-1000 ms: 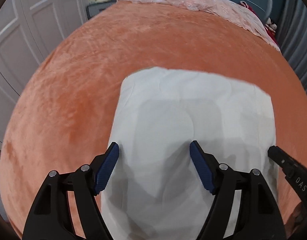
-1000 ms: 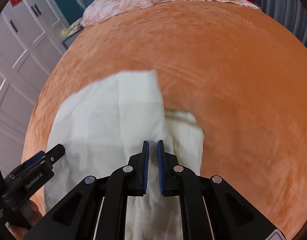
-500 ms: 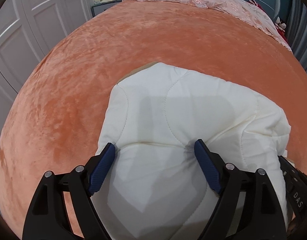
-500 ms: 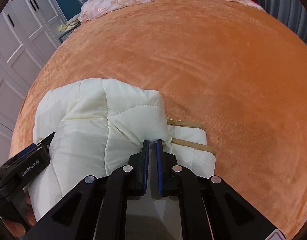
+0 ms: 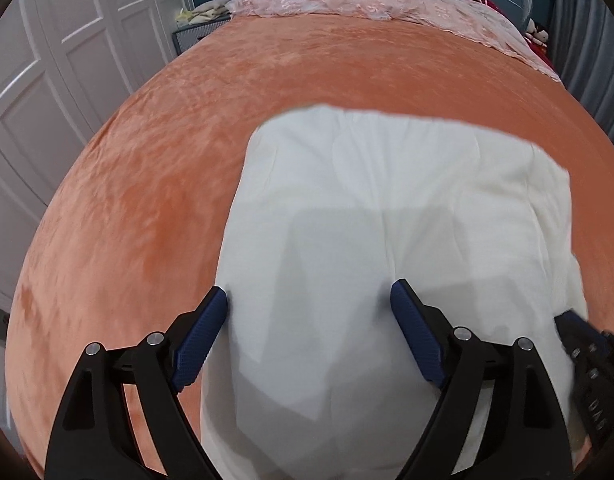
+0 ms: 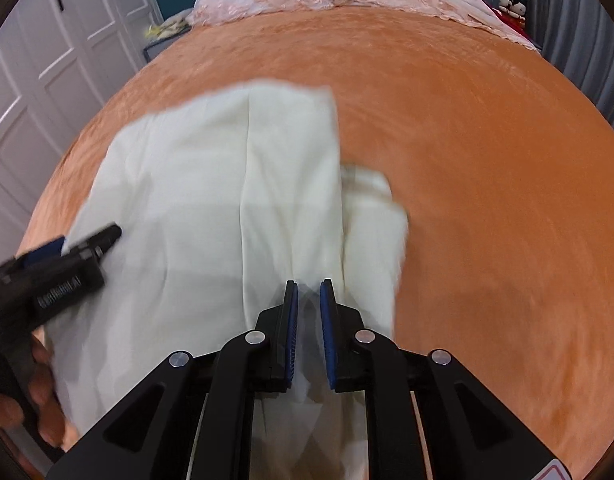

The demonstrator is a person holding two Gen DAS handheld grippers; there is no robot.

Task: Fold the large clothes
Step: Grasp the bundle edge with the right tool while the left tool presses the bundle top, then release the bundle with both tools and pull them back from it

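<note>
The left tool [image 5: 309,332], black-framed with ribbed blue pads, has just been opening and stands wide; cream cloth lies between its fingers, the left pad at the cloth's edge, neither pad pressing it. The right tool [image 6: 308,330] has narrow jaws that have just parted slightly, with a fold of the same fabric in the gap; whether the pads pinch it cannot be told through the blur. Both hover over the cream padded garment [image 5: 387,220], soft and matte, folded into a rough rectangle with a smaller flap at its right side. It rests on a bed [image 6: 487,160] covered in plush orange velvet. Beyond lies a crumpled pink lace coverlet [image 5: 367,0]; white panelled wardrobe doors [image 5: 47,80] stand left.
</note>
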